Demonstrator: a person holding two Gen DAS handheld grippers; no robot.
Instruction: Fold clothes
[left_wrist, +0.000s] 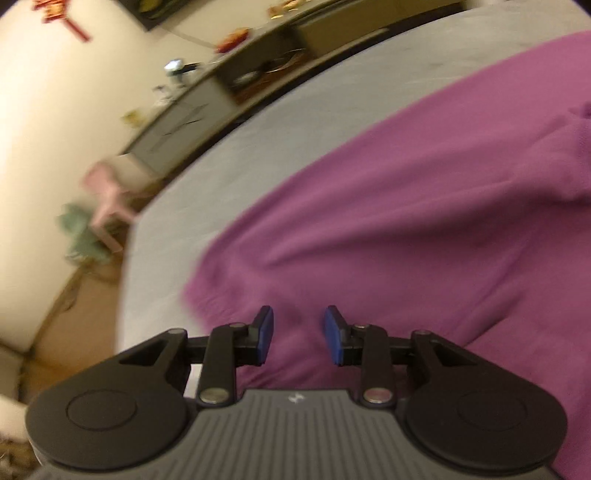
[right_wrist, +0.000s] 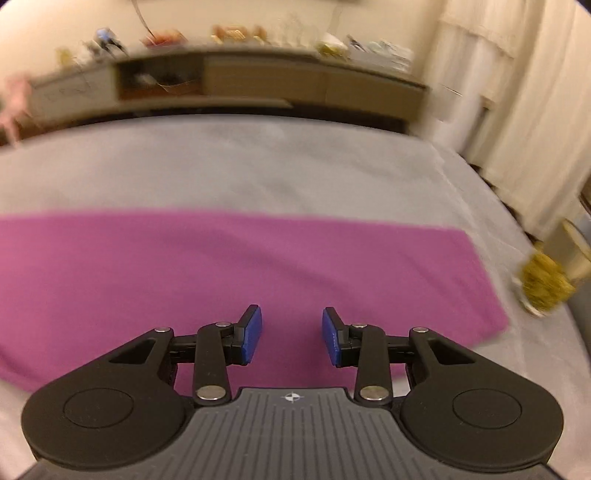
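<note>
Left gripper (left_wrist: 298, 334): black linkage arms, ribbed grey body, flat blue pads (left_wrist: 266, 334); jaws apart, nothing between, poised above garment (left_wrist: 406, 229). Right gripper (right_wrist: 291, 336): same build, jaws apart, empty, also over garment (right_wrist: 221, 266). Garment: magenta, soft fleece-like knit, lying on bed (right_wrist: 258, 166); smooth and flat with straight far edge in right view, shallow diagonal folds in left view. Bed: smooth pale grey sheet. Low cabinet (right_wrist: 295, 85) beyond, blurred.
</note>
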